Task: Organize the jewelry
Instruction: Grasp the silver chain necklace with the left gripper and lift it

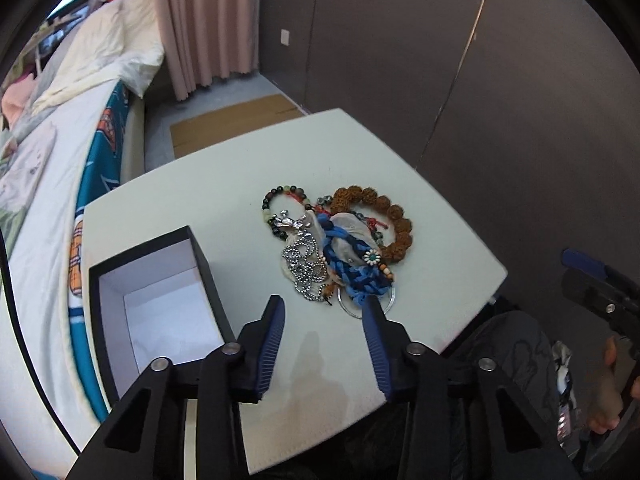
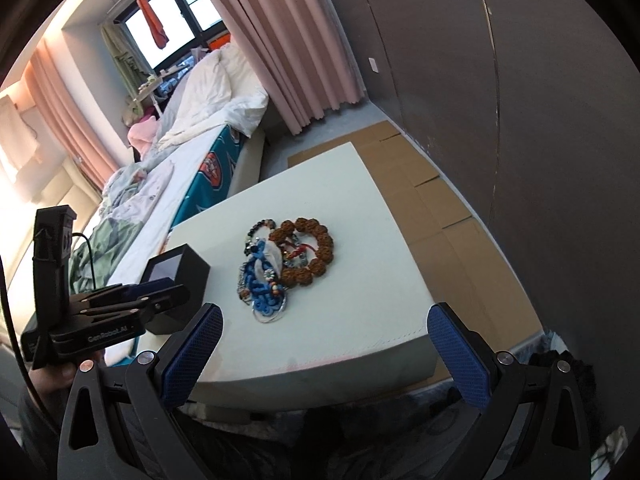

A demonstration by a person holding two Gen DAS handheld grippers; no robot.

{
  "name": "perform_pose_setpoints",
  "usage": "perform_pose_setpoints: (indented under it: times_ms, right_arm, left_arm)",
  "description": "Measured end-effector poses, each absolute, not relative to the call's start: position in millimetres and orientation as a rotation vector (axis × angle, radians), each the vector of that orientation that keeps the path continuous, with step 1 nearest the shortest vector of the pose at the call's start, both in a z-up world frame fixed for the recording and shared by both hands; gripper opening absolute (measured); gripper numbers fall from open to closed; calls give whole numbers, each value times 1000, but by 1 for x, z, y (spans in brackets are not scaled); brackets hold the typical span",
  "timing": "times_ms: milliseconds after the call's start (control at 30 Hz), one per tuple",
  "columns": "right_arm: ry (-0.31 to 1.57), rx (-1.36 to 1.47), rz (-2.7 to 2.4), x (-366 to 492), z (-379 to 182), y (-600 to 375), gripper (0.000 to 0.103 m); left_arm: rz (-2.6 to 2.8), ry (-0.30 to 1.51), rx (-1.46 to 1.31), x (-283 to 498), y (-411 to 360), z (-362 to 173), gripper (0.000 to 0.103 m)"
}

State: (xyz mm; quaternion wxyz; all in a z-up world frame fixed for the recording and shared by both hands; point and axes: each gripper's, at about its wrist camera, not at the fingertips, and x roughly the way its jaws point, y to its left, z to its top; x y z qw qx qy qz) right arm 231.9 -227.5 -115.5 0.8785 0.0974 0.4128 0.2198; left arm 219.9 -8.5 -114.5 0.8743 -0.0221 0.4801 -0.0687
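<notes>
Left gripper (image 1: 324,304) tilts steeply down over the near part of the white table (image 1: 420,160), blue-padded jaws partly apart, nothing between them. Its right fingertip sits at the near edge of the jewelry pile (image 1: 340,244) in the picture; contact can't be told. Right gripper (image 2: 324,316) points down at a shallower angle from off the table's near edge, jaws spread wide, empty, well short of the pile. In the right wrist view the left gripper comes in from the left with a hand (image 2: 52,376) around its handle, its fingers in front of the black box (image 2: 188,272).

Pile lies mid-table, tangled: brown rudraksha-style bead bracelet (image 1: 384,216) at the far right, dark mixed-bead bracelet (image 1: 284,204) at the far left, silver ball chain (image 1: 308,268) with a shiny charm, blue braided cord piece (image 1: 352,264) with a small flower bead, red cord bits, a clear ring (image 1: 352,308) at the near edge.

Open black box, white inside, empty, stands on the table left of the pile, just beside the left gripper's left finger. Bed (image 1: 60,184) with rumpled bedding lies beyond, pink curtain (image 1: 208,20) behind, cardboard (image 1: 236,120) flat on the floor.
</notes>
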Motion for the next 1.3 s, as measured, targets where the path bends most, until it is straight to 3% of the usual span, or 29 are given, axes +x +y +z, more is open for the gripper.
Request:
perform_pose_setpoints:
  times_ms: [167, 733, 1133, 1233, 1300]
  right_arm:
    - [889, 211, 442, 244, -123, -229, 103]
    - [942, 217, 394, 266, -136, -242, 103]
    - [947, 198, 462, 269, -128, -222, 102]
    - [960, 206, 515, 274, -128, -211, 94]
    - [990, 218, 545, 279, -131, -203, 77]
  left_arm:
    - [-146, 1078, -20, 247, -12, -134, 20]
    - [-120, 1209, 27, 298, -17, -183, 19]
    - [-150, 1161, -38, 297, -2, -172, 12]
    - [-157, 1122, -66, 287, 4, -154, 12]
    - [-148, 1096, -75, 283, 8, -142, 12]
